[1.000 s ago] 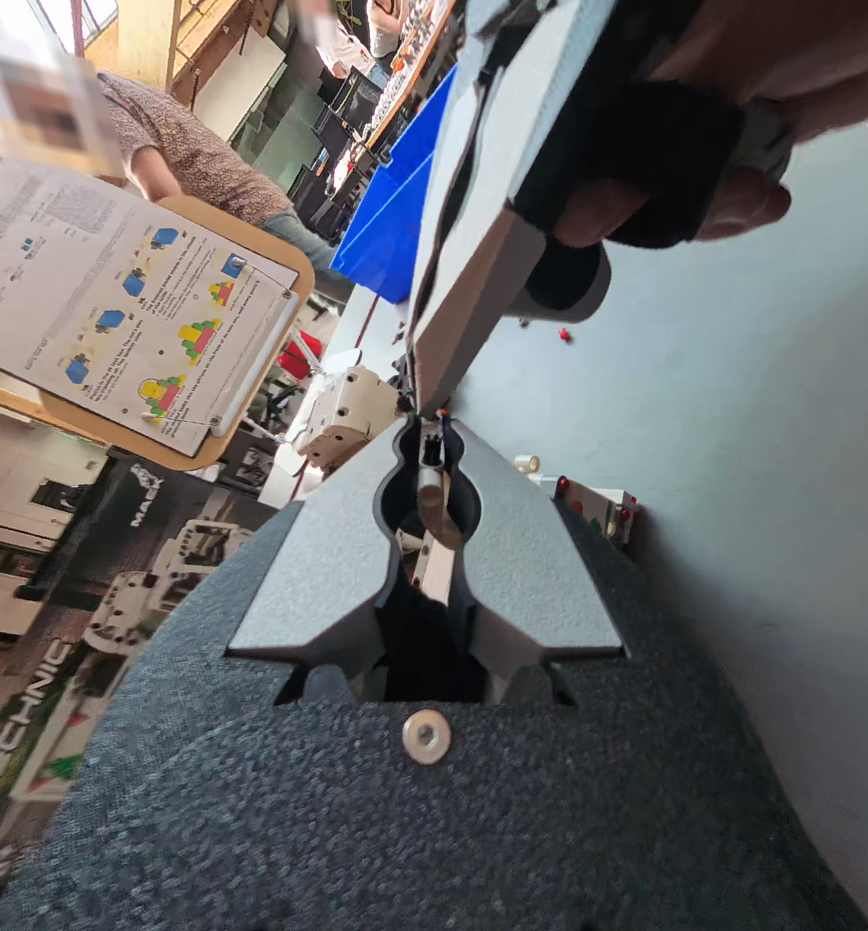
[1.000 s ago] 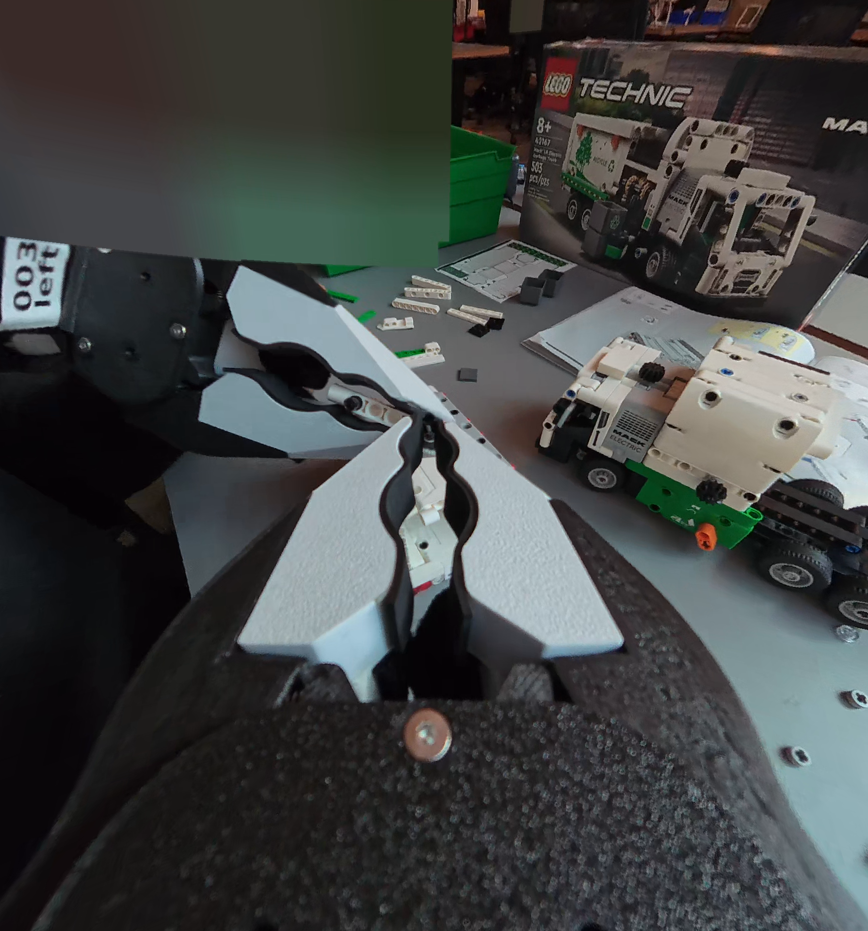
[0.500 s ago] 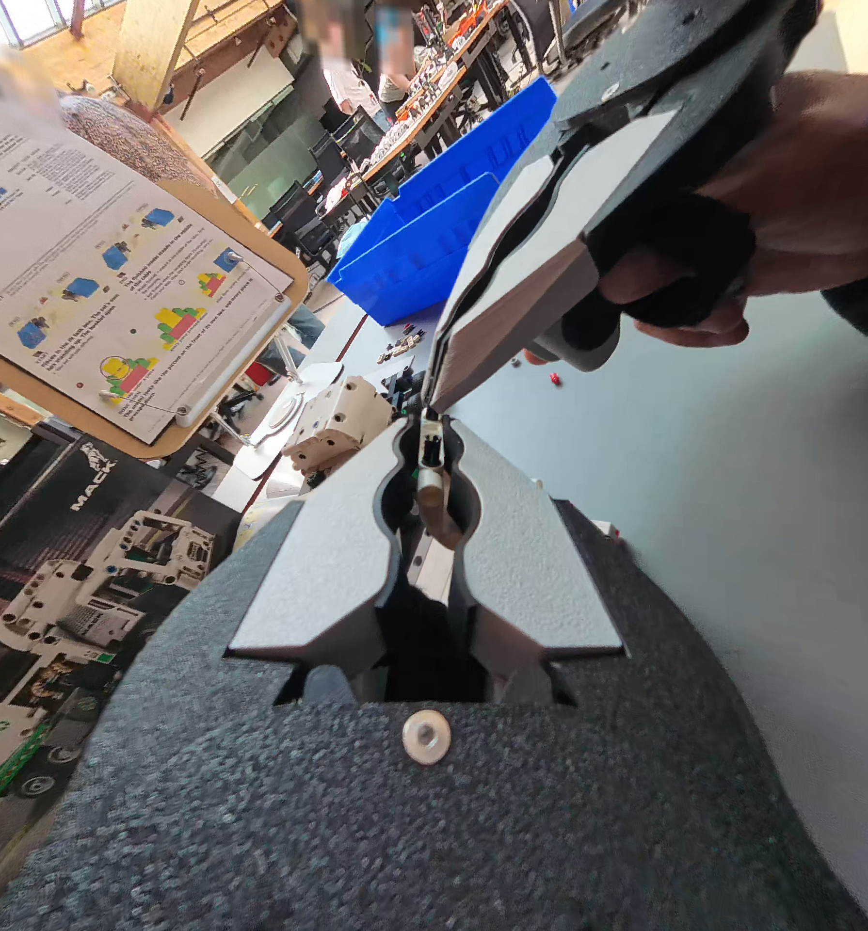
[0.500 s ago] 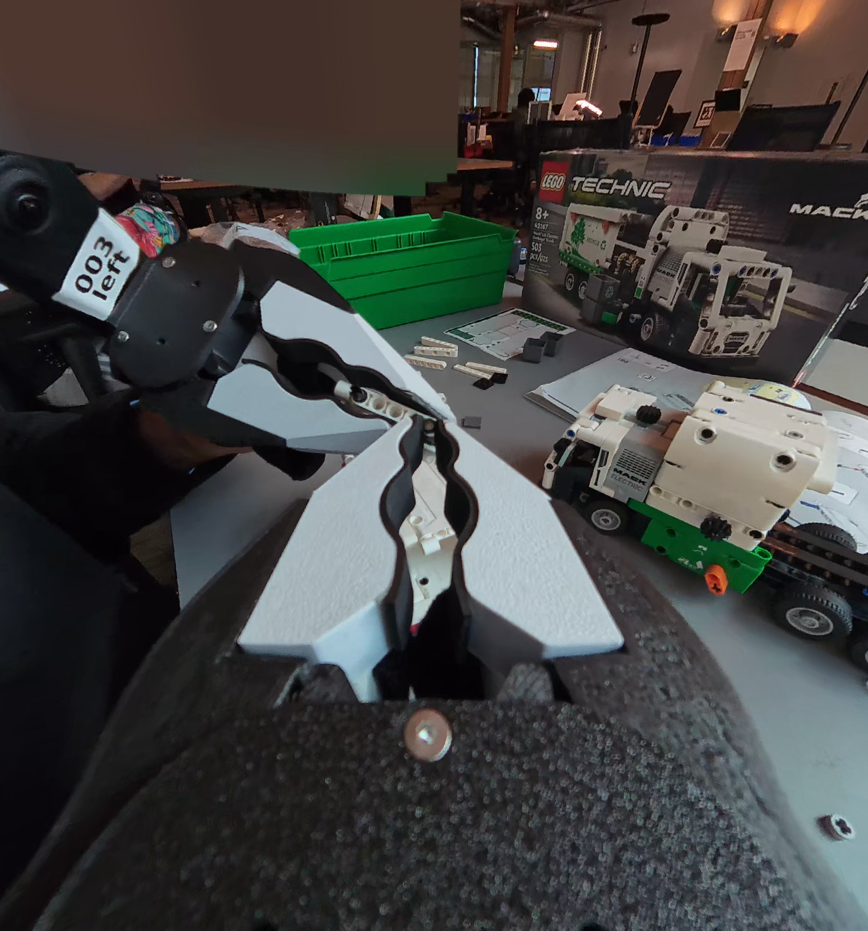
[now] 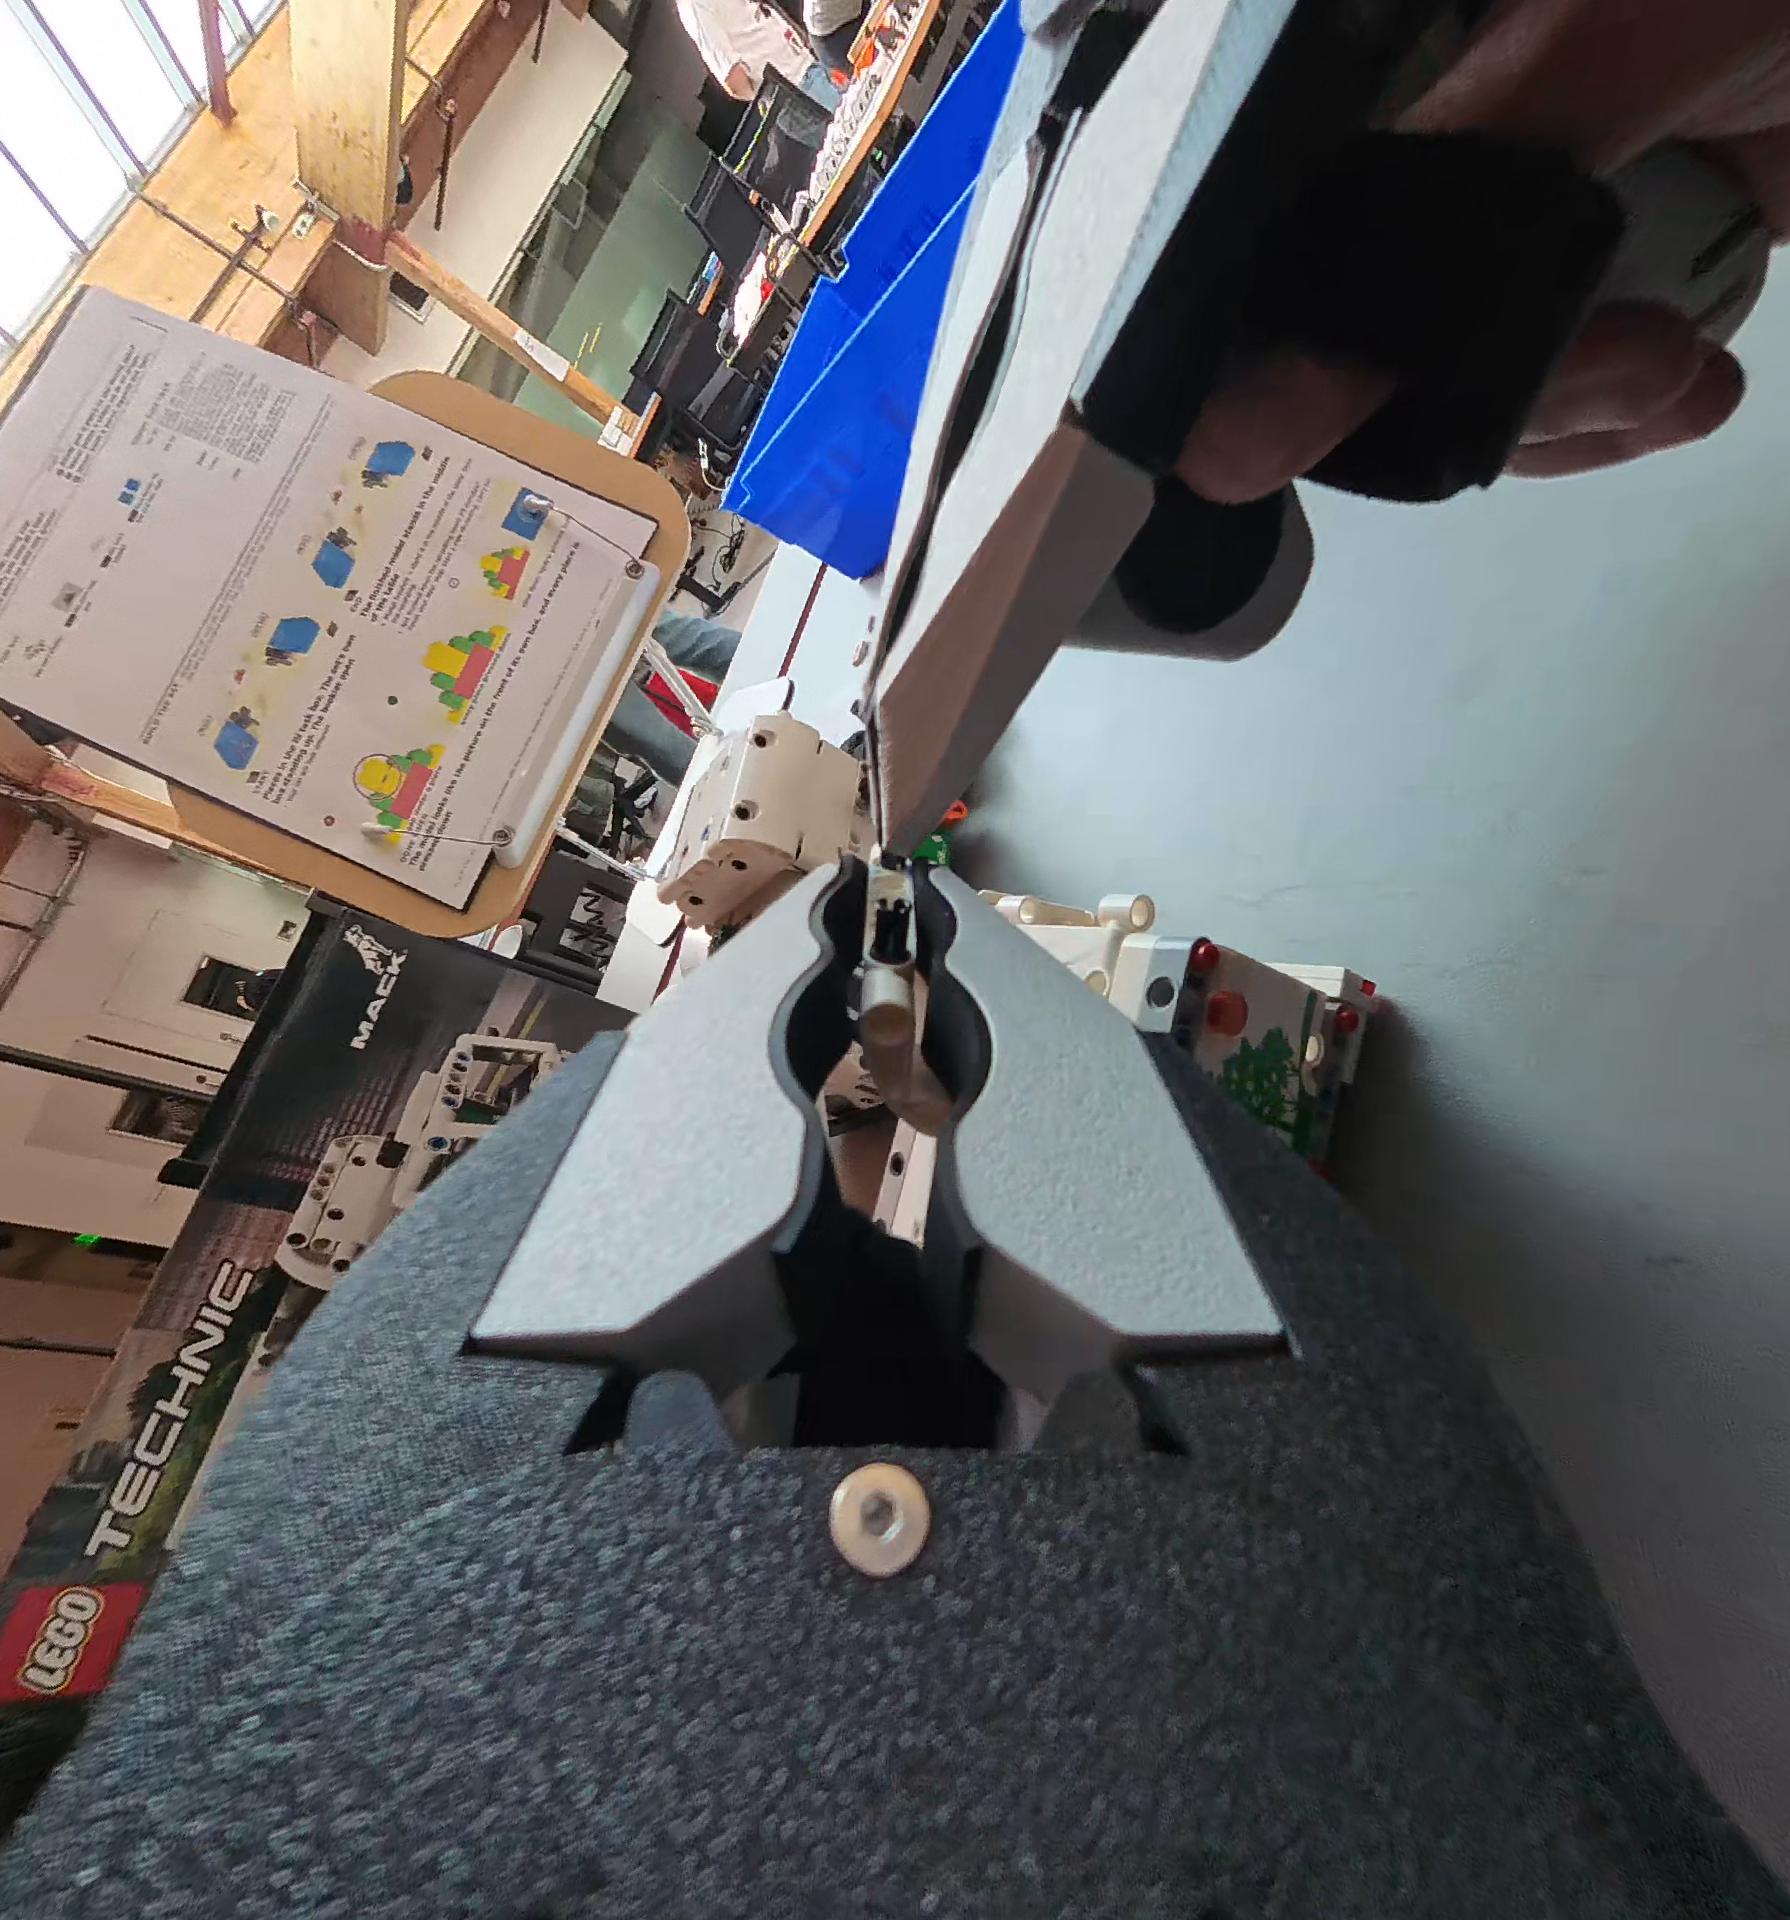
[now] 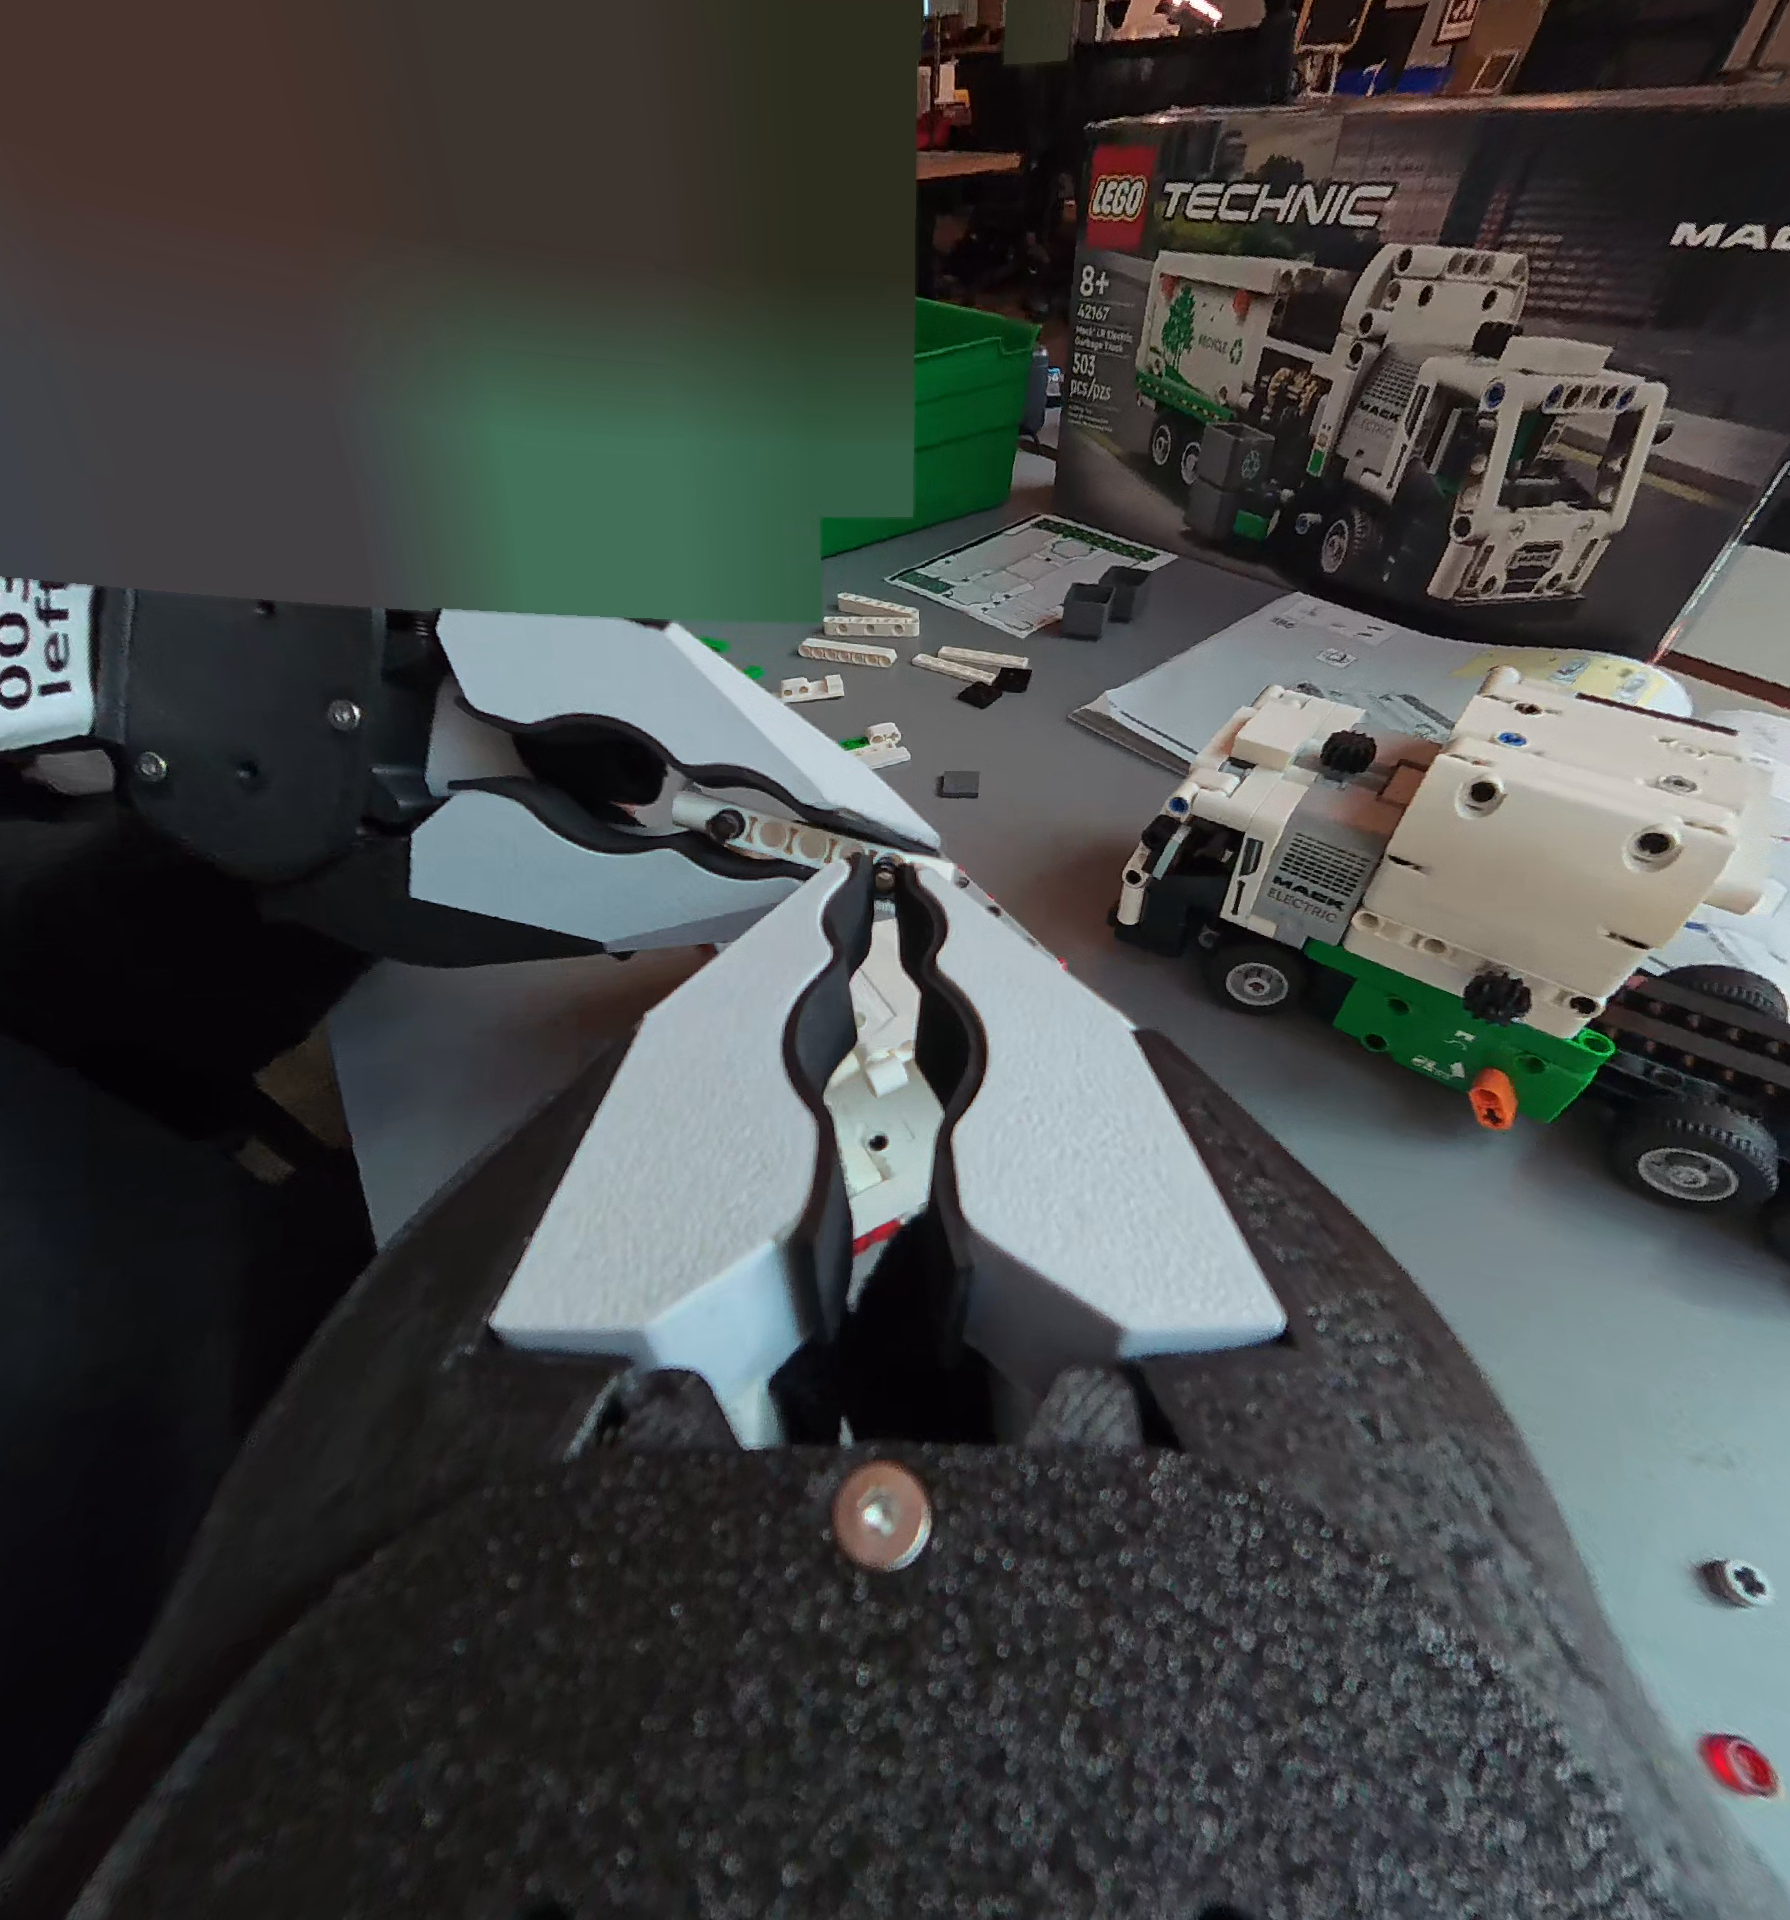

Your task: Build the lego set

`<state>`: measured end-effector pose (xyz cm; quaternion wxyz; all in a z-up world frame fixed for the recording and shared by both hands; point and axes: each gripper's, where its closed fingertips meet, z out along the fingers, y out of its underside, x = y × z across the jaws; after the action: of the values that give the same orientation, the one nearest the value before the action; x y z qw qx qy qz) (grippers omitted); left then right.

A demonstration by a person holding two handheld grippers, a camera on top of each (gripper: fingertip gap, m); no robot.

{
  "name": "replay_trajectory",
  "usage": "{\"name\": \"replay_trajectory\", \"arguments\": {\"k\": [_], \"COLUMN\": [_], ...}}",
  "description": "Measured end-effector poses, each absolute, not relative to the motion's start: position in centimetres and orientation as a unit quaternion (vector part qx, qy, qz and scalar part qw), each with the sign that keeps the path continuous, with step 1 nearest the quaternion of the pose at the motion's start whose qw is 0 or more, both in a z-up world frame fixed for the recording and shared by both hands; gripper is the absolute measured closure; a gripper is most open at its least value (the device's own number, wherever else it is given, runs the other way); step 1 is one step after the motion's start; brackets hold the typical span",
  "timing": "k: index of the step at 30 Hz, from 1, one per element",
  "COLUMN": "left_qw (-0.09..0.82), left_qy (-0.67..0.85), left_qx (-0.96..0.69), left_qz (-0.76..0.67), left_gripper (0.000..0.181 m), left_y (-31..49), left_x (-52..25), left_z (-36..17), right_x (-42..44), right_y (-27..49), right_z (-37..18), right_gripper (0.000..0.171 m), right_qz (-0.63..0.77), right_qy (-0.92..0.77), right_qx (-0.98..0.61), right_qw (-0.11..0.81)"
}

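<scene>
My left gripper is shut on a white beam with holes, held above the grey table. My right gripper is shut on a small black pin and presses tip to tip against the end of that beam. In the left wrist view the right gripper comes down from above onto the beam end. The part-built white and green truck stands to the right on the table; it also shows in the left wrist view.
A white panel with red studs and a tree sticker lies under the grippers. The set box, manual, green bin, loose white beams and small parts lie around. Blue bins and an instruction board stand behind. Both grippers' tips are close together, under 4 cm apart.
Both grippers stay shut and tip to tip. The pair tilted upward half a second ago and has swung back down close to the table and the white panel.
</scene>
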<state>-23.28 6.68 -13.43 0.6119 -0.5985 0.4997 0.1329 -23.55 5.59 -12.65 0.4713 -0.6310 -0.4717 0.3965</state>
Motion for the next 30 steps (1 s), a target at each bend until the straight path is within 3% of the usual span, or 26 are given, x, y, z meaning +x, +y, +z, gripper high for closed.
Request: {"name": "replay_trajectory", "arguments": {"k": [13,25,30], "left_qw": [0.59,0.598,0.592], "left_qy": [0.525,0.517,0.523], "left_qx": [-0.573,-0.582,-0.577], "left_qz": [0.218,0.189,0.207], "left_gripper": [0.176,0.176,0.176], "left_y": [7.1,7.2,7.1], "left_x": [-23.3,-23.0,-22.9], "left_z": [-14.4,-14.3,-14.6], "right_x": [-23.4,-23.2,-23.2], "right_y": [6.0,6.3,6.2], "right_z": [-13.8,-13.4,-13.8], "right_gripper": [0.168,0.168,0.168], "right_qz": [0.433,0.361,0.416], "right_qy": [-0.421,-0.463,-0.438], "right_qx": [-0.659,-0.626,-0.638], "right_qw": [0.448,0.514,0.478]}}
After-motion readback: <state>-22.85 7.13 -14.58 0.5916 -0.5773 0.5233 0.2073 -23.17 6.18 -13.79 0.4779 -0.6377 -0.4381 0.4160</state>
